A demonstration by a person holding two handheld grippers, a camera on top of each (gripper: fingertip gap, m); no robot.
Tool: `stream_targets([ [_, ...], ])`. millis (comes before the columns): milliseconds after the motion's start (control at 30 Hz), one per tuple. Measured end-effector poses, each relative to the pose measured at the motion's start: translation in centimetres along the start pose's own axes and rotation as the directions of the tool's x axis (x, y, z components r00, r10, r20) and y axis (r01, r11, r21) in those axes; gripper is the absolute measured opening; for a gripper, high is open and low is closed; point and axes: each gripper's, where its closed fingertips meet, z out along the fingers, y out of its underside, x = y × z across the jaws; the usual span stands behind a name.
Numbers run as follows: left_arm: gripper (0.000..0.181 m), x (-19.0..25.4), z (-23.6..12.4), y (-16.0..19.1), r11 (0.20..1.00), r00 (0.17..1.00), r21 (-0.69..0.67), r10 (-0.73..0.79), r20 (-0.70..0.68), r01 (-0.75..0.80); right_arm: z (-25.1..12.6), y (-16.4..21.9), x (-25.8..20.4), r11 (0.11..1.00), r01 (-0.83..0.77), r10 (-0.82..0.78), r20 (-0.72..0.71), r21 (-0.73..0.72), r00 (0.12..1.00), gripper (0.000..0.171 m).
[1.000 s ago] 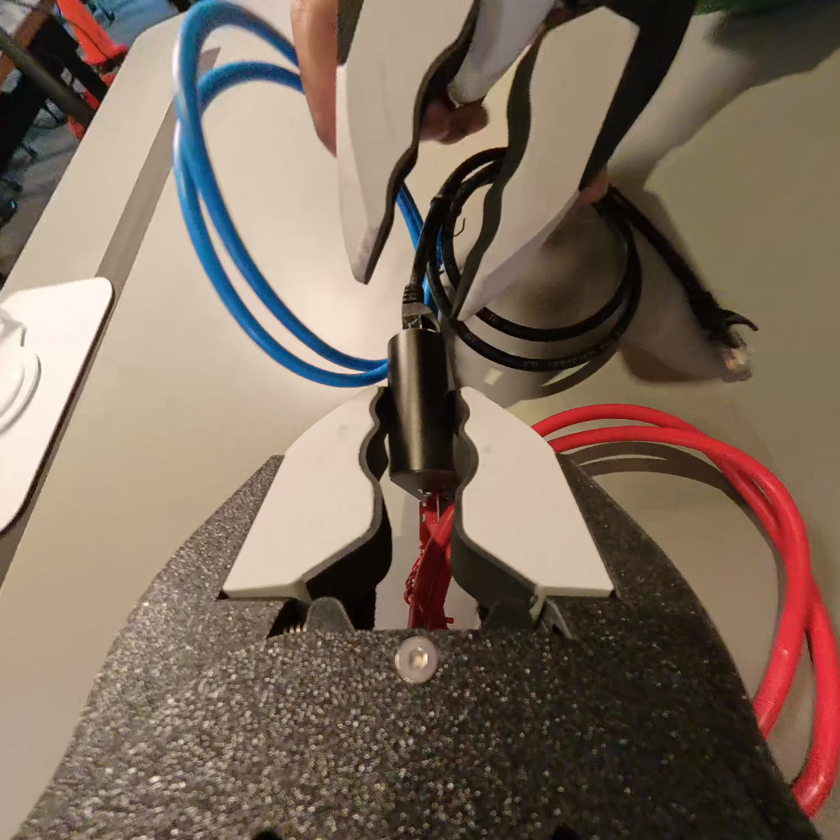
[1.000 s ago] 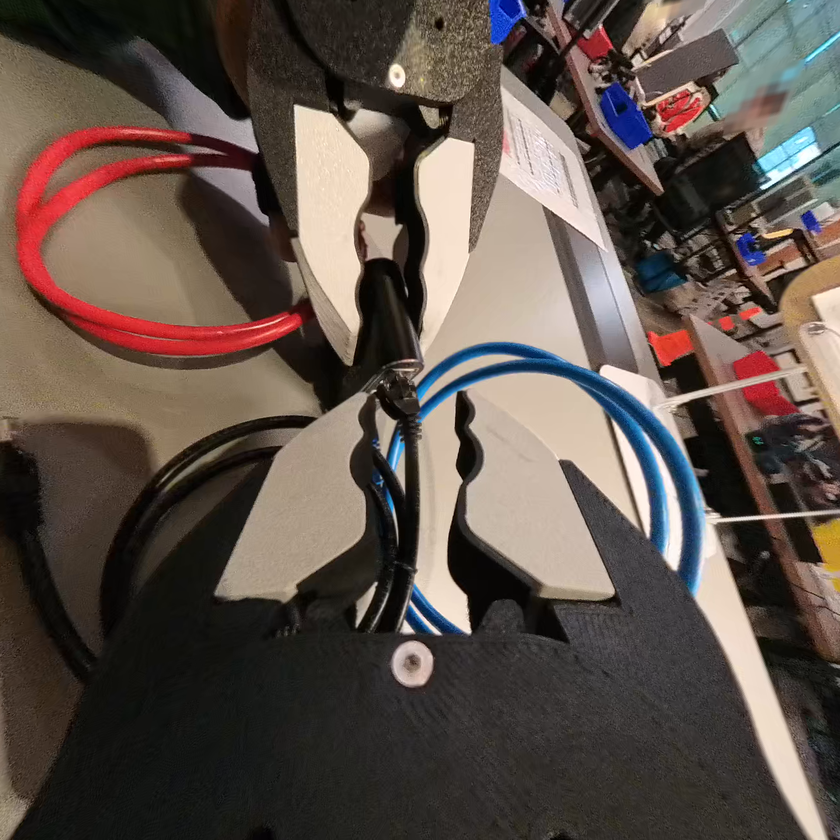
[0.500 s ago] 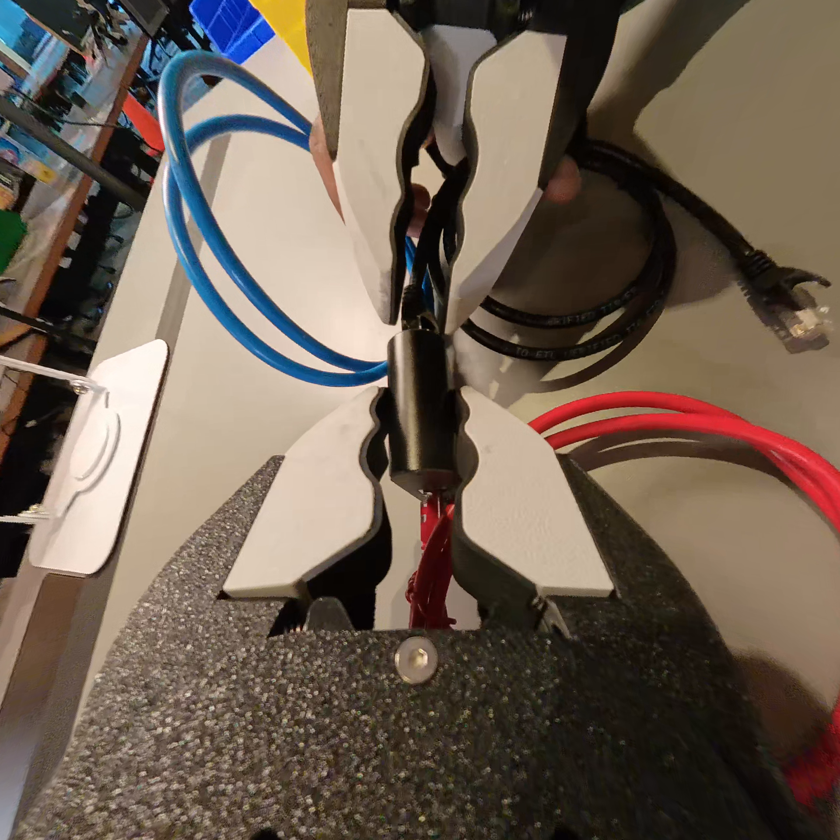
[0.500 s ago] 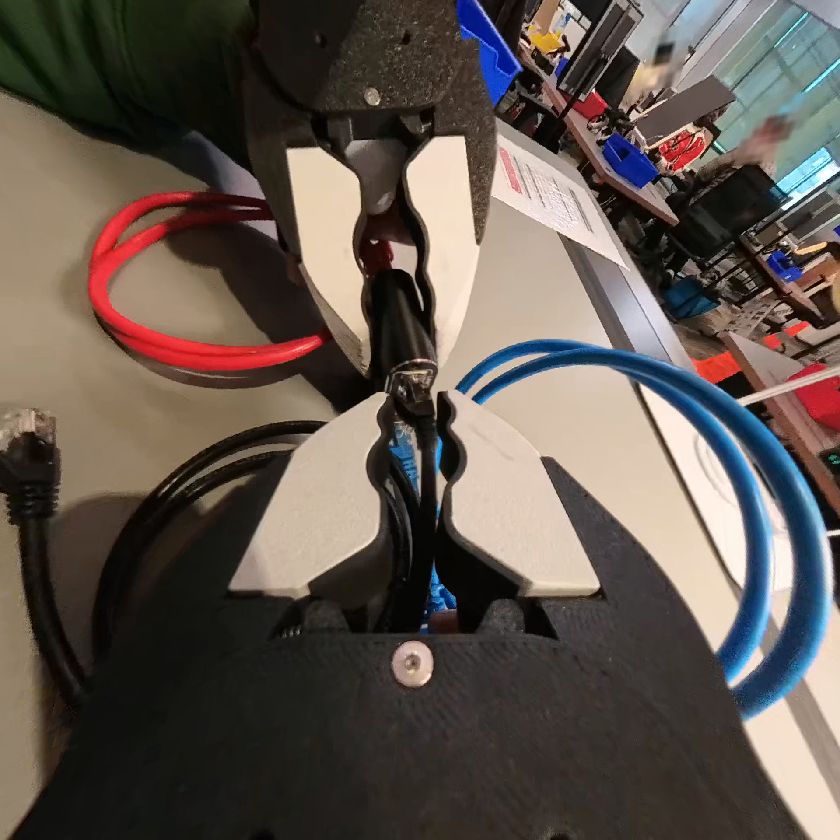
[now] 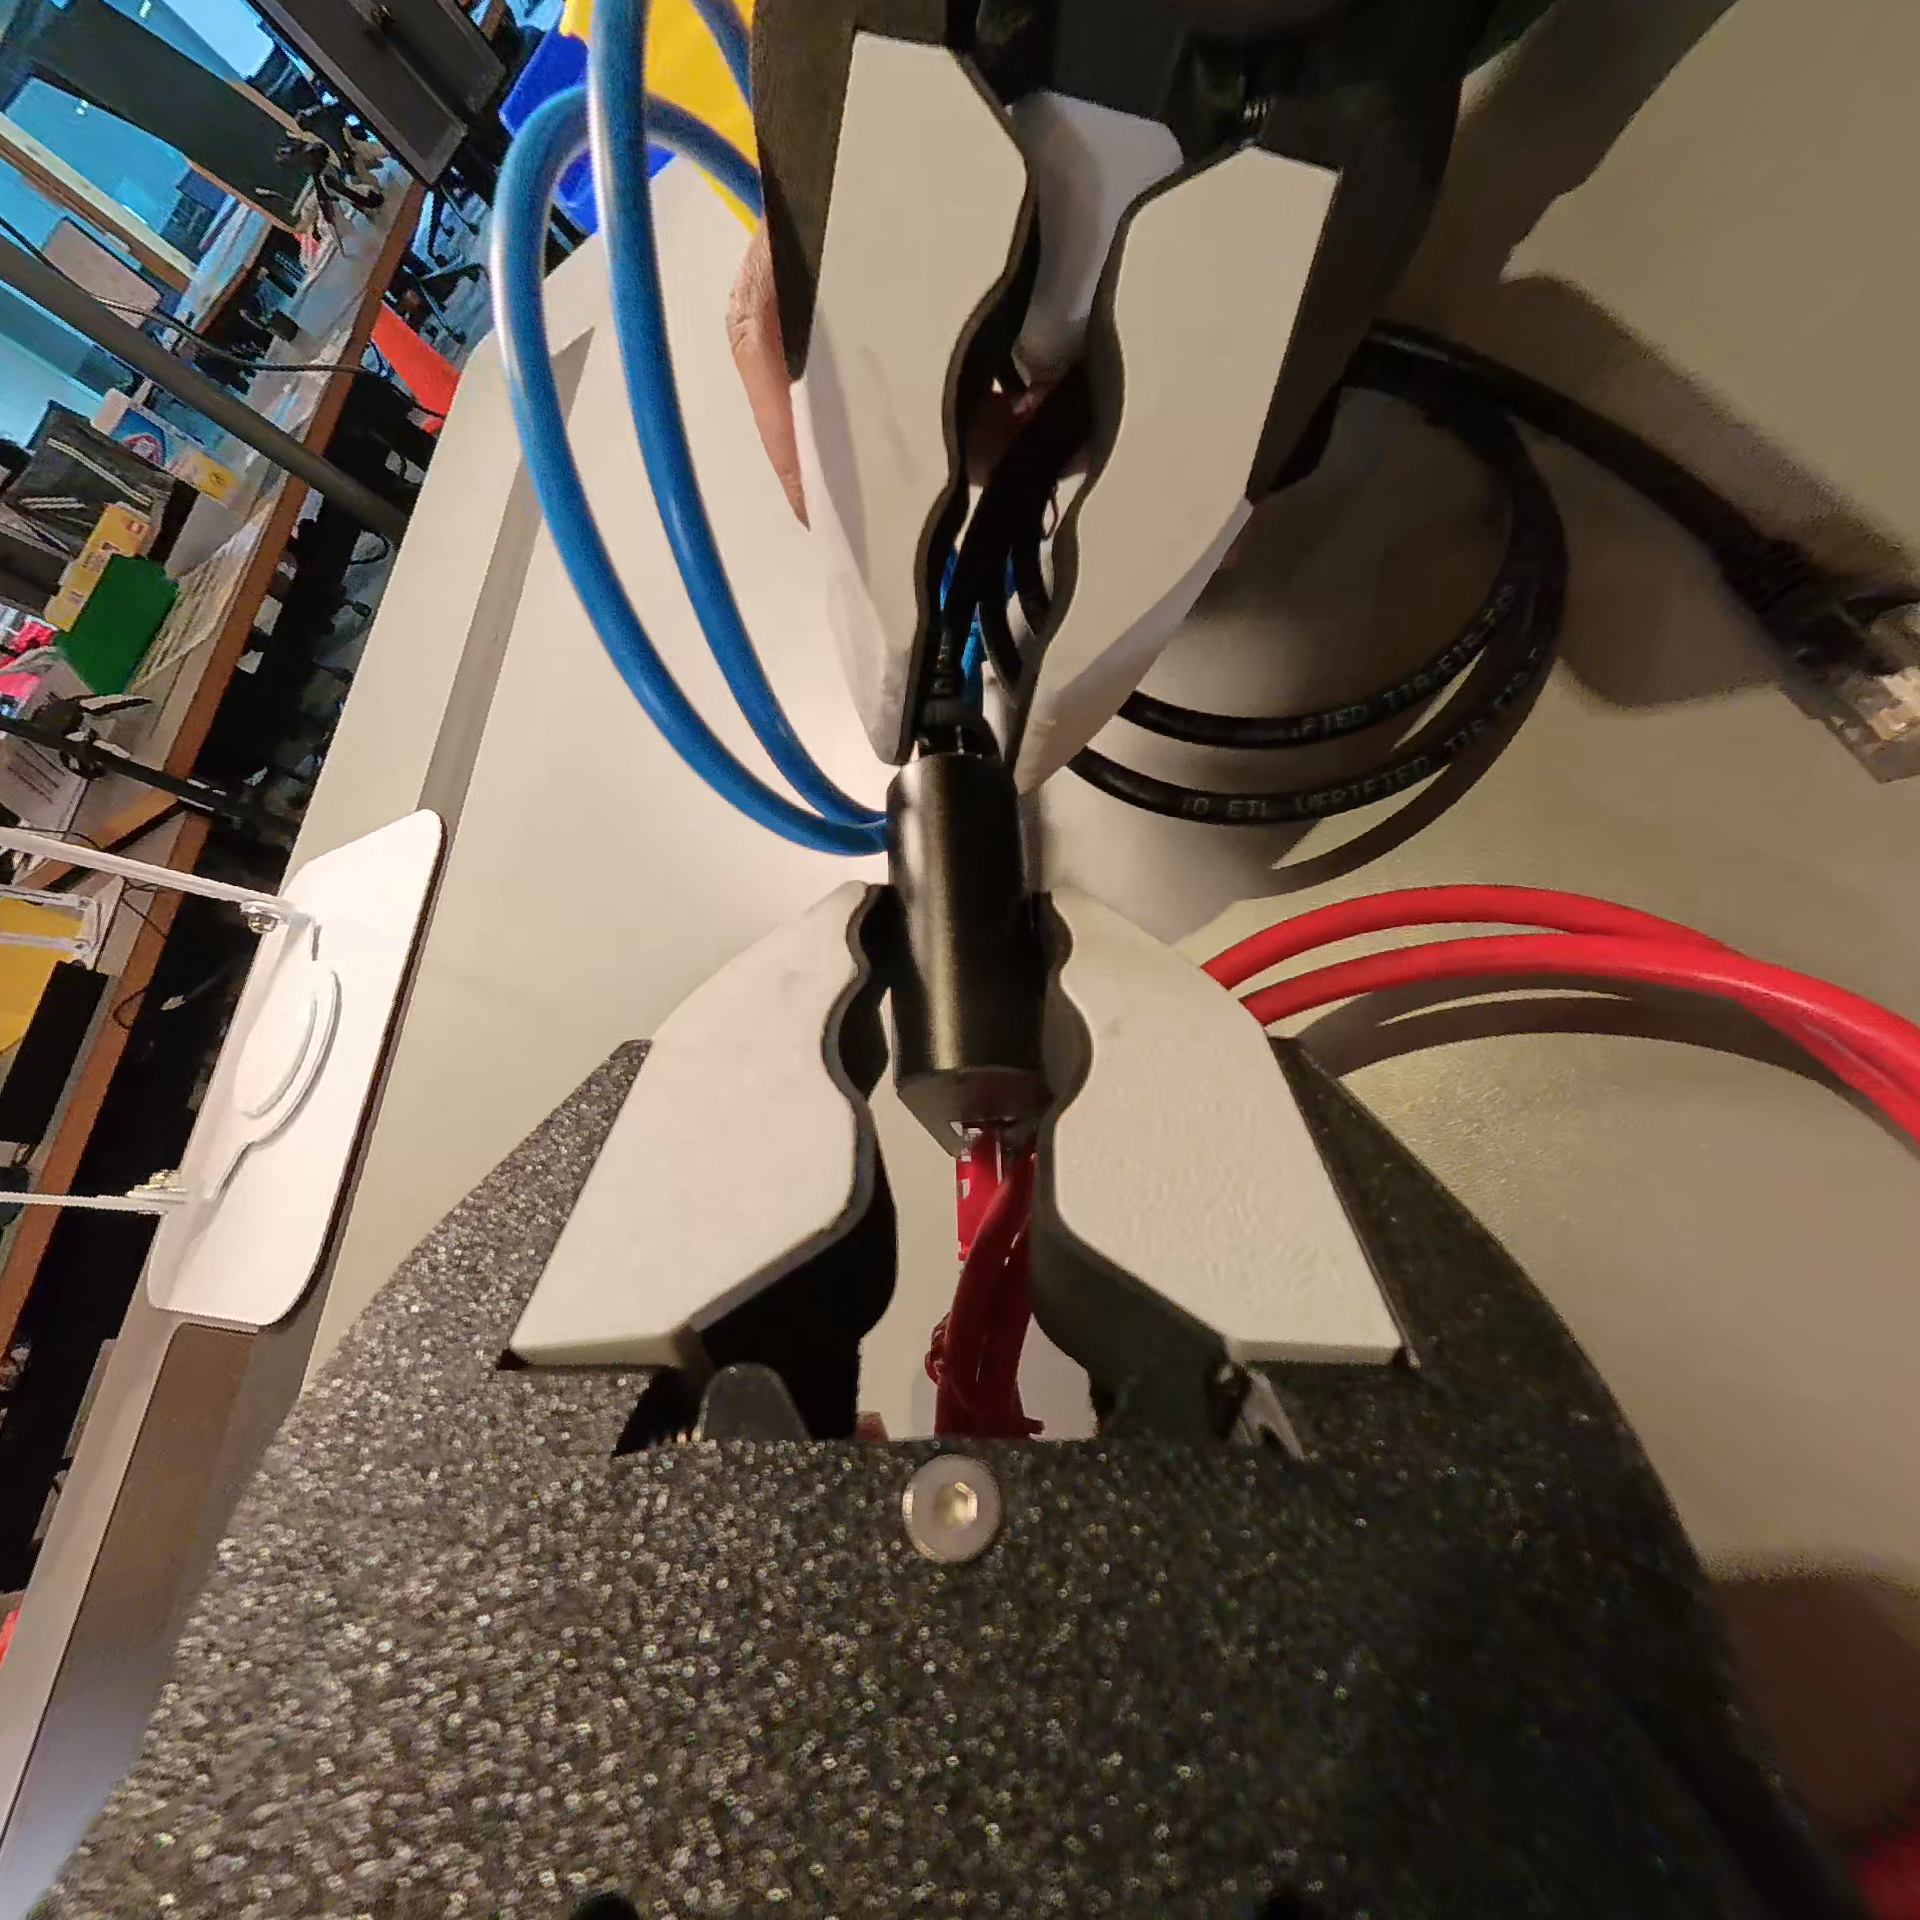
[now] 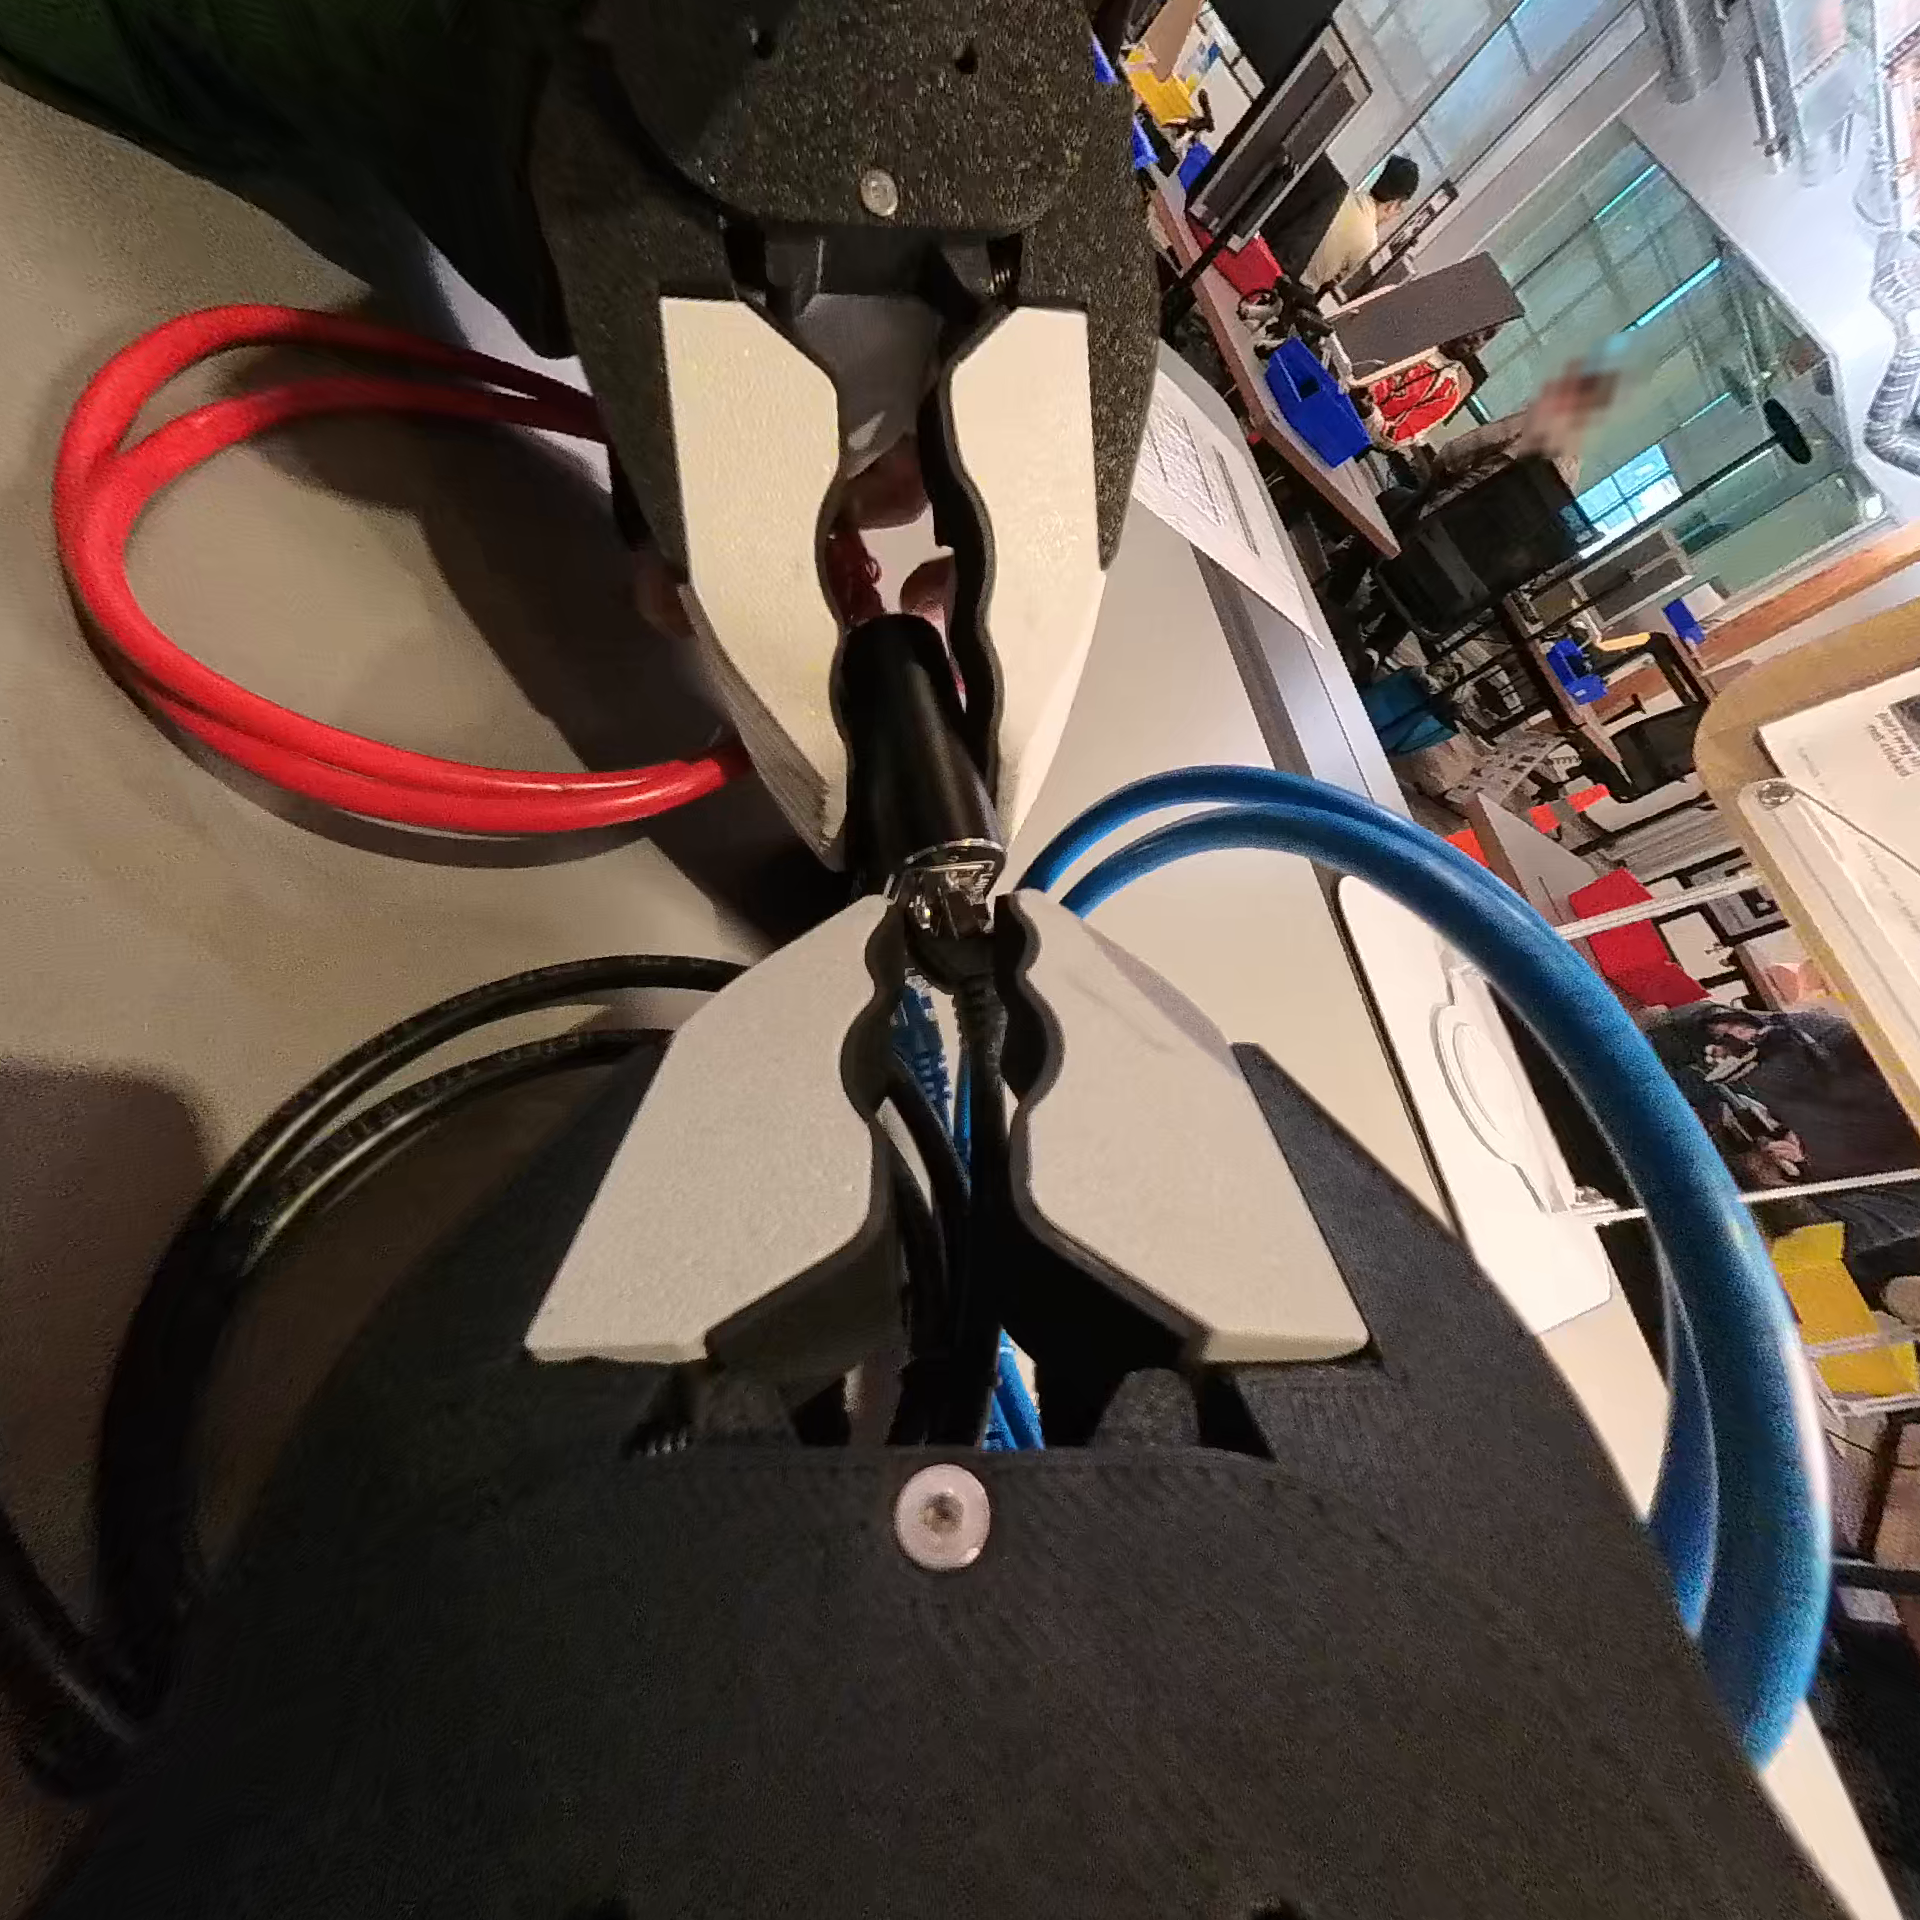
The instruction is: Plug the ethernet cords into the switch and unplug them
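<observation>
My left gripper (image 5: 961,904) is shut on the switch (image 5: 961,935), a short black cylinder held off the table. A red cord (image 5: 1558,935) is plugged into its near end and loops to the right. My right gripper (image 6: 945,925) faces the left one and is shut on the black cord's plug (image 6: 951,920), which sits in the switch's far end (image 6: 904,727). The black cord (image 6: 416,1049) coils on the table, and its other plug (image 5: 1860,696) lies loose. A blue cord (image 6: 1558,935) loops beside the switch; its end runs between my right fingers, partly hidden.
The grey table (image 5: 1558,1351) ends at an edge on the left (image 5: 436,727). A white plate with a clear stand (image 5: 291,1039) sits at that edge. A printed sheet (image 6: 1216,499) lies farther along. Workshop benches and bins stand beyond. The tips of both grippers are at nearly the same place.
My right gripper was open around the black cord and has shut on its plug at the switch. Both grippers have tilted, so more of the room shows. The left grip is unchanged.
</observation>
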Motion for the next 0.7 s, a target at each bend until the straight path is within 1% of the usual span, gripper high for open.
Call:
stream_targets([
  [200, 0.027, -0.3, 0.2, 0.0, 1.0, 1.0, 0.001, 0.004, 0.029, -0.004, 0.0, 0.2, 0.4, 0.999, -0.011, 0.01, -0.026, -0.038, 1.0, 0.015],
  [433, 0.027, -1.4, 0.7, 0.6, 0.998, 0.988, -0.044, 0.046, 0.144, -0.04, 0.3, 0.9, 1.5, 0.993, -0.002, -0.015, -0.137, -0.119, 0.99, 0.013],
  [600, 0.027, -1.9, 1.1, 0.7, 0.997, 0.979, -0.069, 0.051, 0.199, -0.038, 0.2, 1.4, 2.0, 0.991, -0.008, -0.011, -0.147, -0.131, 0.989, 0.014],
  [700, 0.026, -3.0, 0.0, 2.4, 0.993, 0.97, -0.115, 0.032, 0.24, -0.004, -1.6, 3.1, 5.4, 0.981, -0.058, 0.005, -0.278, -0.183, 0.961, 0.013],
])
